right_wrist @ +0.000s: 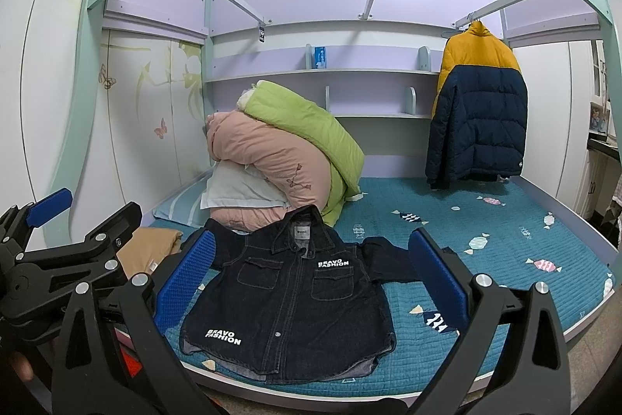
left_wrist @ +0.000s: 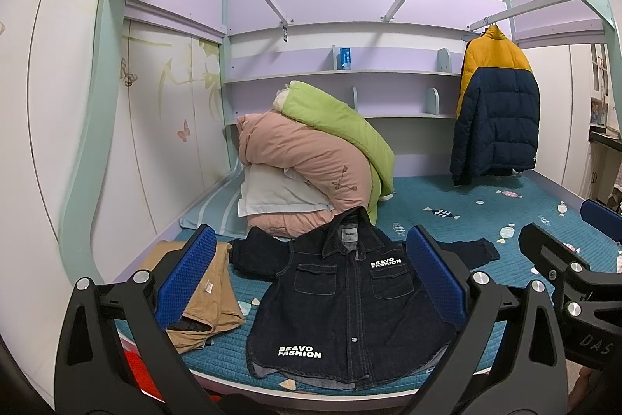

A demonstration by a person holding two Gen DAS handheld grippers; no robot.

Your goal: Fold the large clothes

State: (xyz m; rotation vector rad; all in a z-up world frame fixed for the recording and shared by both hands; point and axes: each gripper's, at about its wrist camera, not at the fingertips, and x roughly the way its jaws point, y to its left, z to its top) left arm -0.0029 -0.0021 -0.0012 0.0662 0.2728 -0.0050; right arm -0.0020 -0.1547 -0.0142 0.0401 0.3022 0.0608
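Nearest to me are my own two tools: the left gripper (left_wrist: 311, 275) and the right gripper (right_wrist: 311, 279), both with their blue ribbed pads spread wide and holding nothing. I hold them side by side above the near edge of the bed, so each frames the garment between its fingers.

That garment, a dark denim button-up jacket with white "BRAVO FASHION" lettering (right_wrist: 287, 306), lies front-up on the teal quilted mattress cover printed with fish and sweets (right_wrist: 505, 259). Its collar points to the far side and its hem lies close to the near edge, with both sleeves flung outward. I judge it is laid out this way so the sleeves can be brought in first; no fold shows yet.

Just left of the jacket sits a tan garment, loosely folded (left_wrist: 206, 290), probably set aside to keep the working area free. Farther back, a rolled pink quilt and a green quilt (left_wrist: 311, 150) are piled over a white pillow, touching the jacket's collar region or very near it. At the far right hangs a yellow-and-navy padded coat (left_wrist: 495, 107) from a rail.
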